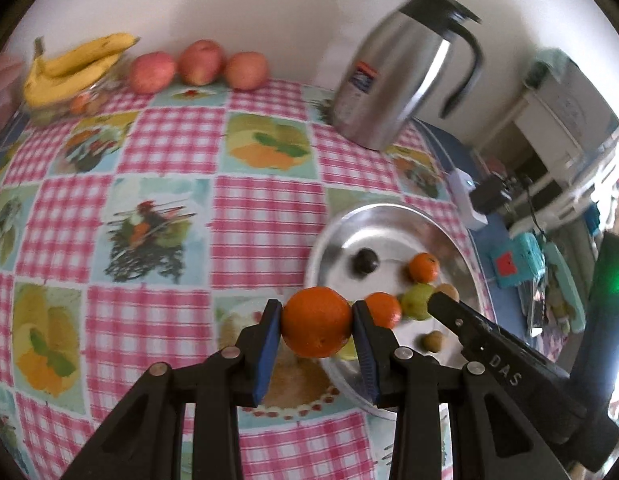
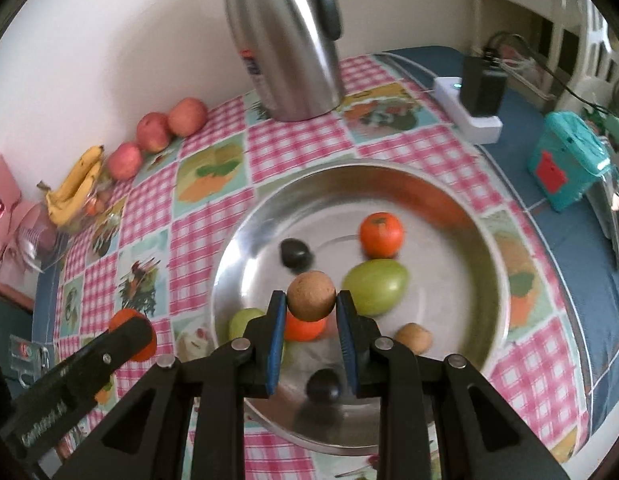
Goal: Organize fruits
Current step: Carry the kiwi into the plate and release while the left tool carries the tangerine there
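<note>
- The left gripper (image 1: 316,330) has its fingers clamped on an orange (image 1: 316,322), low in the centre of the left wrist view, just left of the metal bowl (image 1: 337,236).
- The right gripper (image 2: 312,308) has its fingers closed around a small brown fruit (image 2: 311,296), held above the bowl's inside.
- In the bowl lie a tangerine (image 2: 380,234), a green fruit (image 2: 376,287) and a dark fruit (image 2: 295,253).
- Bananas (image 1: 71,68) and three apples (image 1: 199,62) sit at the upper left of the tabletop (image 1: 265,220), by the wall.
</note>
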Motion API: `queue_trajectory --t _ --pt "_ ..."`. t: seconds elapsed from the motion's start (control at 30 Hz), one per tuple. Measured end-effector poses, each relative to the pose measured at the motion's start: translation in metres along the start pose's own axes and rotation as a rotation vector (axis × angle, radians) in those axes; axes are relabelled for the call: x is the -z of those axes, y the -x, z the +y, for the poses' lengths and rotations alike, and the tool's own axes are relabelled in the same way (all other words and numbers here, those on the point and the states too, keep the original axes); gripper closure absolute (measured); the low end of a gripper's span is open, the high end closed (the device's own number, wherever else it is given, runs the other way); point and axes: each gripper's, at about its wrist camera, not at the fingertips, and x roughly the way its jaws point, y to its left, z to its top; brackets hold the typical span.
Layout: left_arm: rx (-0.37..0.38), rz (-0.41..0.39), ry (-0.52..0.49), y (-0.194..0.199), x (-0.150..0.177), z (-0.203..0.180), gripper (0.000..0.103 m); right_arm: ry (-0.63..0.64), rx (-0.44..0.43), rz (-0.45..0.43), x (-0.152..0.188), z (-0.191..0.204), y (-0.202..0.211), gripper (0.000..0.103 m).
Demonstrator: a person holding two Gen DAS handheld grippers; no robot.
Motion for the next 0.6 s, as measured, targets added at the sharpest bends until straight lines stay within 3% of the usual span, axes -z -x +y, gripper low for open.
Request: queue_trajectory --t 0.23,0.6 --pt "-0.06 -0.066 -0.115 -0.021 -0.003 -0.02 0.065 -0.003 0.022 0.06 0.005 -0.008 -0.014 0.076" --pt "-0.04 -0.064 -0.132 -0.052 0.0 -0.022 0.065 0.003 0.045 0.142 0.014 -0.01 -0.037 0.076"
